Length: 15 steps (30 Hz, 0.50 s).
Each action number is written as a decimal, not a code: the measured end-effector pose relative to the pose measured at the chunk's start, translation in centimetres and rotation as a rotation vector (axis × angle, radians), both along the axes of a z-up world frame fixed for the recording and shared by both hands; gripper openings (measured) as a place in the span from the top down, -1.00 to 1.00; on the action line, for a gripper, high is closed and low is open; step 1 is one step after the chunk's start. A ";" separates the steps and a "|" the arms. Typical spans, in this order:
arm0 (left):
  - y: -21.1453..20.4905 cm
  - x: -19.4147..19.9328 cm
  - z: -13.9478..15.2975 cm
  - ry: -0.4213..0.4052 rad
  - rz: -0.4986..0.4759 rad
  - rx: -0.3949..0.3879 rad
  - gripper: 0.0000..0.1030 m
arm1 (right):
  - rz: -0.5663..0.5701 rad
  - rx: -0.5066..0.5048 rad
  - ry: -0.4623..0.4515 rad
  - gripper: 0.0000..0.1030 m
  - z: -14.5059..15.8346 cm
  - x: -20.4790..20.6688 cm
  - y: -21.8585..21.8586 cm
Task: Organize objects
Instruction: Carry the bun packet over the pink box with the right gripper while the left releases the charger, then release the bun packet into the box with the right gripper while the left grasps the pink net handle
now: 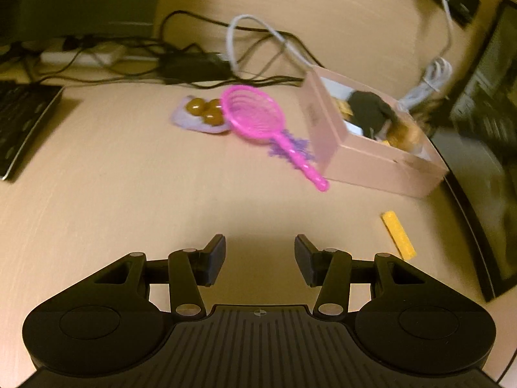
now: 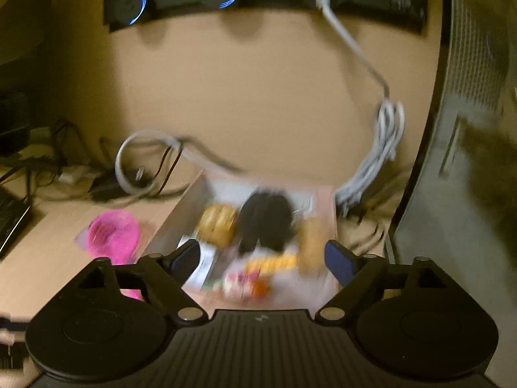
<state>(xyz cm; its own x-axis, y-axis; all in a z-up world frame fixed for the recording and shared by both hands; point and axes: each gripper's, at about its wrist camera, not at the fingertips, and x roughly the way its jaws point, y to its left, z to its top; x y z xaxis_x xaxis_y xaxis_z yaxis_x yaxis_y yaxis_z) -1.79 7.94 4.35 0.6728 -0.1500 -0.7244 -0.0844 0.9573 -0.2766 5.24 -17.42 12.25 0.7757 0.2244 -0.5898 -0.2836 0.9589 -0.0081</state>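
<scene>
I hold my left gripper (image 1: 260, 258) released and empty over the pale wooden desk (image 1: 113, 177), facing the bright pink plastic toy racket (image 1: 258, 119) lying just beside the pale pink cardboard box (image 1: 371, 165), while my right gripper (image 2: 260, 258), fingers spread with nothing between them, hovers above that box's blurred contents.

Black ribbed bodies, blue-padded fingers (image 2: 337, 260) (silver screws)

text: none legible | pink box (image 1: 318, 119) label: blurred
</scene>
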 end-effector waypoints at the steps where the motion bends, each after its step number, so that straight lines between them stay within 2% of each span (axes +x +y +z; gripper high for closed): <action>1: 0.3 0.2 0.1 -0.001 0.014 -0.015 0.00 | 0.002 -0.004 0.016 -0.71 -0.8 -1.0 0.1; 7: -0.2 4.6 0.7 -0.033 0.031 -0.082 0.00 | 0.019 -0.026 0.084 -0.72 -3.7 -6.9 0.5; 11: -1.2 9.4 0.3 -0.027 0.058 -0.094 0.00 | 0.024 -0.054 0.082 -0.91 -4.0 -9.8 0.3; 15: -1.8 13.3 -1.0 0.028 0.109 -0.047 0.00 | -0.006 -0.107 0.071 -0.91 -3.9 -11.5 -0.6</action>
